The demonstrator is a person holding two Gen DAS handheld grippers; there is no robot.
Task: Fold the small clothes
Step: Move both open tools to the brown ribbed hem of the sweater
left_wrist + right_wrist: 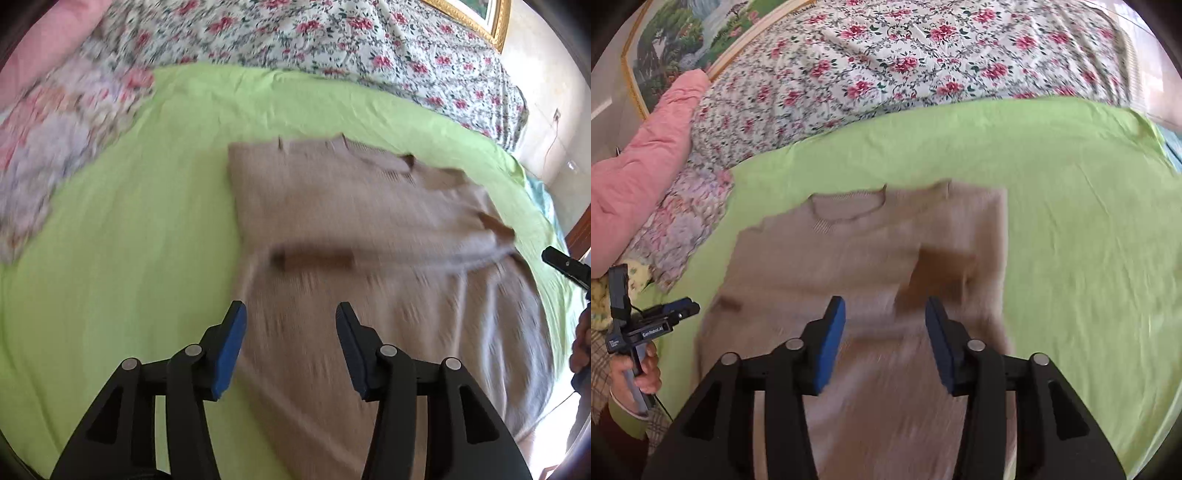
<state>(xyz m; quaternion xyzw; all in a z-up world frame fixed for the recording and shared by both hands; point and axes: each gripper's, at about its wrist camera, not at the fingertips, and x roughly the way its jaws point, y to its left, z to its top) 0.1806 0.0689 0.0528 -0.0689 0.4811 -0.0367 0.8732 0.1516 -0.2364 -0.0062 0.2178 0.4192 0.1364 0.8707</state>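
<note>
A beige knitted sweater (351,206) lies flat on the green sheet (129,221), neckline at the far end, with a sleeve folded across its body. It also shows in the right wrist view (849,258), with its right side folded inward. My left gripper (291,314) is open and empty above the sweater's lower left part. My right gripper (885,310) is open and empty above the sweater's lower middle. The left gripper also shows at the left edge of the right wrist view (679,310), and the right gripper's tip shows at the right edge of the left wrist view (565,264).
A floral quilt (923,55) covers the far side of the bed. A pink pillow (646,158) and a pale floral cloth (683,229) lie to the left. A framed picture (683,33) leans behind. The green sheet (1089,221) extends to the right.
</note>
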